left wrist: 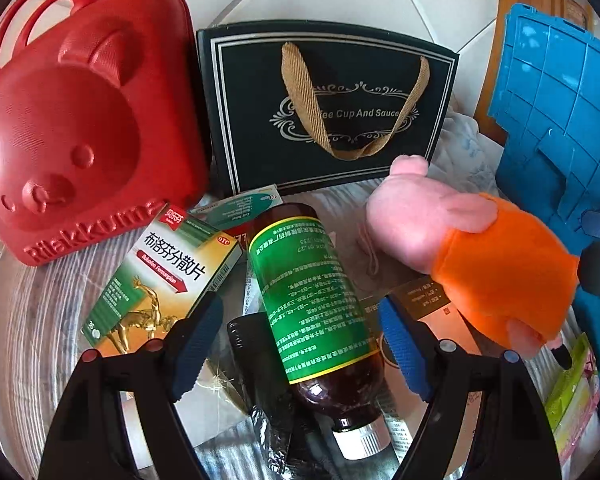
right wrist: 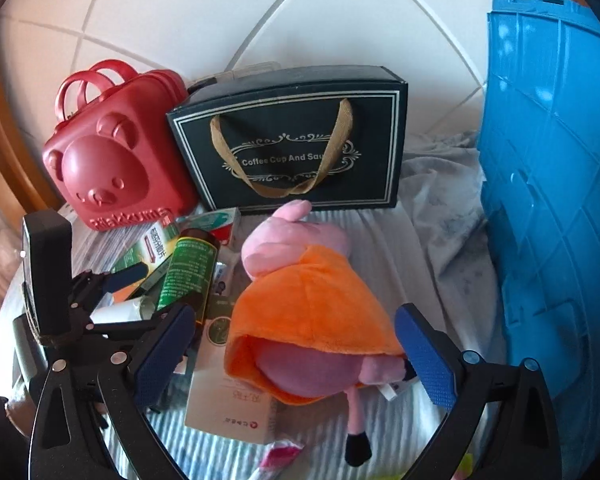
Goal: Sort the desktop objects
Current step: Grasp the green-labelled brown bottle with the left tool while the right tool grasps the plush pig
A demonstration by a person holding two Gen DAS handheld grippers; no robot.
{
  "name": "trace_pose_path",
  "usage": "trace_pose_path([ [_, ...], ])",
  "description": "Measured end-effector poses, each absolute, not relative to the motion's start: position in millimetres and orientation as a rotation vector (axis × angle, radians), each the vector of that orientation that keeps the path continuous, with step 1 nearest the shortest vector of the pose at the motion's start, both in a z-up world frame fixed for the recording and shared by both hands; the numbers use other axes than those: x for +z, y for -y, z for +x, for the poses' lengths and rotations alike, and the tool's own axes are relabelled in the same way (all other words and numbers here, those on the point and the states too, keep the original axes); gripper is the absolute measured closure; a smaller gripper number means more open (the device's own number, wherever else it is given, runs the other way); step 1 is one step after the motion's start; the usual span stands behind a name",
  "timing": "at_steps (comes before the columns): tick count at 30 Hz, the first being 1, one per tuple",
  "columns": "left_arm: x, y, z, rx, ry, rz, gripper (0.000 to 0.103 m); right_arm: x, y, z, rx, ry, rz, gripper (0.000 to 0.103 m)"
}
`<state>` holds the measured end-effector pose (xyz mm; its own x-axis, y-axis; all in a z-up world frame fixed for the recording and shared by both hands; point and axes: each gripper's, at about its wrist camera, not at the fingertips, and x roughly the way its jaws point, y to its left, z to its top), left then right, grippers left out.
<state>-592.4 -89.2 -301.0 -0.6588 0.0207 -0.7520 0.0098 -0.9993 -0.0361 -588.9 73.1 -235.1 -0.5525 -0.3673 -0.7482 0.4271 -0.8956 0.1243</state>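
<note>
A: Red plastic first: the bear-faced case (left wrist: pixel 72 136) stands at the far left edge of the striped cloth (left wrist: pixel 32 320), with the dark gift box (left wrist: pixel 323 108) upright beside it along the back.

B: And the left gripper (left wrist: pixel 300 344)?

A: Its jaws are spread wide, empty, straddling the brown medicine bottle (left wrist: pixel 307 300), which lies on the loose cartons near the middle. The green-and-white medicine box (left wrist: pixel 168 276) lies just left of it. Neither pad touches the bottle yet.

B: So how should it close?

A: Probably lower until the pads flank the labelled body, not the cap, then squeeze squarely so the round bottle does not roll out.

B: The right gripper (right wrist: pixel 296 356)?

A: Also wide open, holding nothing, framing the pink plush pig (right wrist: pixel 311 320) in its orange dress. The blue crate (right wrist: pixel 547 200) stands along the right edge. It should likely pinch the soft body's middle, clear of the carton (right wrist: pixel 228 404) beneath.
</note>
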Motion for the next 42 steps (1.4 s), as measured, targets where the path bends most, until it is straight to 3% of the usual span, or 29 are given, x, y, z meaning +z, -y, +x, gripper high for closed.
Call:
trace_pose_path([
  [14,-323.2,90.9,-605.9,2.808,0.066,-1.352,0.023,-281.6,-35.2,-622.7,-2.410,-0.432,1.238,0.002],
  [16,-323.7,90.0,-608.1,2.805,0.064,-1.345,0.024,-287.3,-35.0,-628.8,-2.392,-0.417,1.262,0.002],
  [18,-324.8,90.9,-611.3,2.782,0.094,-1.336,0.037,-295.3,-34.8,-636.1,-2.372,-0.407,1.321,0.002],
  [20,-324.5,90.8,-613.3,2.749,0.119,-1.335,0.045,-299.7,-37.9,-638.9,-2.369,-0.376,1.360,0.012],
  [25,-324.8,89.2,-604.8,2.719,0.106,-1.322,0.047,-292.6,-50.3,-631.2,-2.381,-0.270,1.364,0.024],
  [30,-314.2,87.4,-587.8,2.721,0.078,-1.256,0.049,-287.3,-66.6,-618.5,-2.388,-0.129,1.352,0.026],
  [42,-270.6,84.3,-573.8,2.759,0.083,-1.136,0.051,-234.0,-67.7,-589.0,-2.449,-0.118,1.158,0.027],
])
